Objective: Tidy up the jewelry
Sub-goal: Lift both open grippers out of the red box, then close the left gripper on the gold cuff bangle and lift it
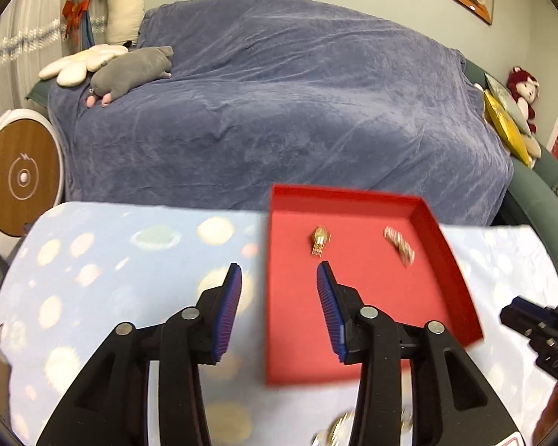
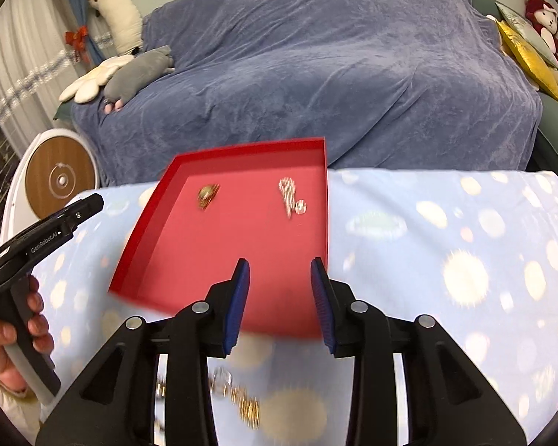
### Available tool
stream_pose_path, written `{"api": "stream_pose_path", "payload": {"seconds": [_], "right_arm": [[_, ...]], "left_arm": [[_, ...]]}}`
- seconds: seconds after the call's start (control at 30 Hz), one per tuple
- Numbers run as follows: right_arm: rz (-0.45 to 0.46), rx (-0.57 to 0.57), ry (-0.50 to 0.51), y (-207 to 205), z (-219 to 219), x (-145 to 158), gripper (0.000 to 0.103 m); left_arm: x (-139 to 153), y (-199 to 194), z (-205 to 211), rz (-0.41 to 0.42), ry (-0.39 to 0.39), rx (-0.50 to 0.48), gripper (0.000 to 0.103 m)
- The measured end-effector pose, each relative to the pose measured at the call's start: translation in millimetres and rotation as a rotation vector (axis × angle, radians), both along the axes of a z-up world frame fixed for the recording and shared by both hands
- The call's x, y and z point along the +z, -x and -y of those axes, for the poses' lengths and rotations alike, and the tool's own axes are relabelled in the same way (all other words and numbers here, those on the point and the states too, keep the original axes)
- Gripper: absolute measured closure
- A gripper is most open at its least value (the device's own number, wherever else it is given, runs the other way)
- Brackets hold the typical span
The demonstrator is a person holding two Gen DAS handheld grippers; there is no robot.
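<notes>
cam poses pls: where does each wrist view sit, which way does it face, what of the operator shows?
Left wrist: on the left hand-held gripper, facing the sofa over the red tray's left edge; jaws open, right hand-held gripper at right.
Right wrist: on the right gripper, above the tray's near right part; jaws open, person's left hand showing.
Shared: tray, gold jewelry, sofa.

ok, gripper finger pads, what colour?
Blue, ribbed pads on black arms; clearest in the left wrist view.

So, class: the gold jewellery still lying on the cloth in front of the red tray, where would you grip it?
Grip the gold jewellery across its narrow width from above with the open right tongs: it lies flat on the cloth. Blur hides finer detail.
</notes>
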State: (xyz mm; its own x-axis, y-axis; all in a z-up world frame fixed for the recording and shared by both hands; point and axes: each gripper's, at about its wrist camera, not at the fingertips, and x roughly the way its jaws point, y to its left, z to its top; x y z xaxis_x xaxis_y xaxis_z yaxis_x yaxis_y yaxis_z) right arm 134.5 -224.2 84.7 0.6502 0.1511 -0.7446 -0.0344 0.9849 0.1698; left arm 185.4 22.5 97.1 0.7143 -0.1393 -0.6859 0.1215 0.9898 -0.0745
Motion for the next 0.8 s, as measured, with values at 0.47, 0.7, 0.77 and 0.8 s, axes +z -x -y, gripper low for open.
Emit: {"api": "stream_pose_path", "payload": {"seconds": [0.47, 0.7, 0.77, 0.8], "right_arm": [[-0.069, -0.001, 0.023, 112.8, -23.7, -53.8, 0.069], [-0.114, 0.026, 0.026, 107.1, -28.7, -73.0, 0.069], [-0.116, 0.034, 0.030, 106.1, -30.3, -74.1, 0.069], [-0.117, 0.037, 0.032, 105.5, -30.8, -73.9, 0.069]], "left_arm": [[-75.9, 117.4, -1.1, -0.147, -0.028, -0.093, 0.051], [-84.8, 112.8, 17.9, -0.159, 0.036, -0.144, 0.041], [-81.6, 108.1, 27.4, -0.138, 0.047, -0.165, 0.034], [-80.2, 105.1, 33.5, -0.125, 0.040, -0.173, 0.030]]}}
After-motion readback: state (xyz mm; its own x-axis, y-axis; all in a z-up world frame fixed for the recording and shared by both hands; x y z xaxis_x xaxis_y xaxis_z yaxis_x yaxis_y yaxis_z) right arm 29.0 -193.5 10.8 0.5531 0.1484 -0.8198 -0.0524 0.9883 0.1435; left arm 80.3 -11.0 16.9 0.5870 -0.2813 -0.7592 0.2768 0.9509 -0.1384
